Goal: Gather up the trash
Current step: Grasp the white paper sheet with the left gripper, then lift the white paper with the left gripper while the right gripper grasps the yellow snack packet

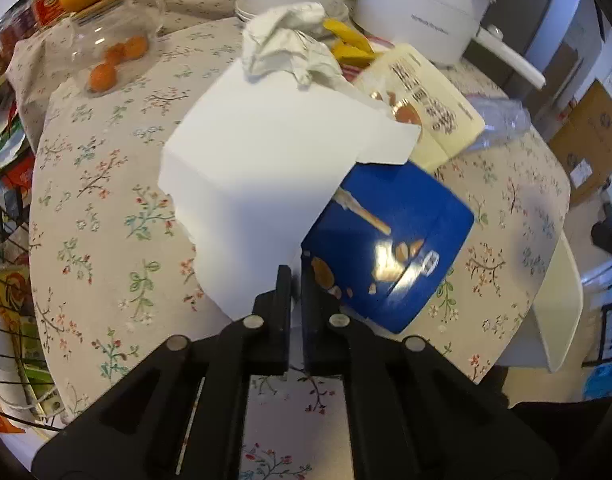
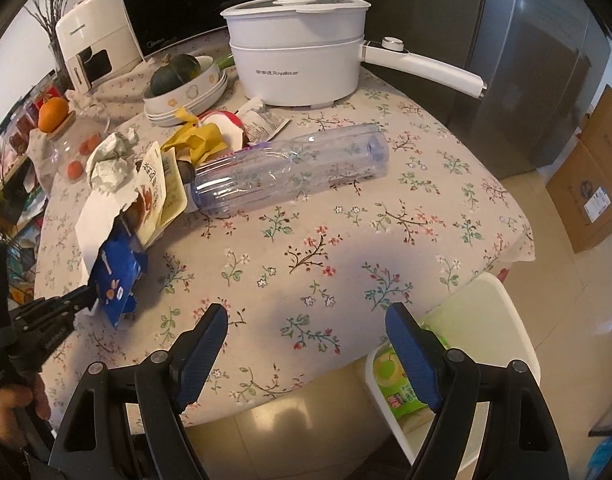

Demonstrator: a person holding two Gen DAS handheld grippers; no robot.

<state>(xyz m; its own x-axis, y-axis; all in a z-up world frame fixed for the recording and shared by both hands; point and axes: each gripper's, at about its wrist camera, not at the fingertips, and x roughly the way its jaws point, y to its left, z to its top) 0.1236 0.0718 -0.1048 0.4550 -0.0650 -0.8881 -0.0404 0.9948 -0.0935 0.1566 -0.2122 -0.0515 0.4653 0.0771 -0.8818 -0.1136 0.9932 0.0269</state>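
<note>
Risking a spill of crumbs from the blue wrapper [image 1: 389, 248] and a drag on the white paper [image 1: 266, 160] overlapping it, given a pinch only at the wrapper's lower edge. Left gripper [image 1: 296, 280]: clamping together on that edge, near the table's [image 2: 345, 248] left edge. Right gripper [image 2: 306, 332]: hanging wide apart, holding nothing, over the table's near edge beside the white bin [image 2: 517, 320].

We saw the surface [image 2: 345, 264] draped in beige cloth with small floral sprigs. A blue snack packet [image 1: 389, 248] lay beside a white box [image 1: 262, 168], with a cream wrapper [image 1: 433, 108] printed in black. The pot [image 2: 302, 68] was white, the bottle [image 2: 290, 172] clear.
</note>
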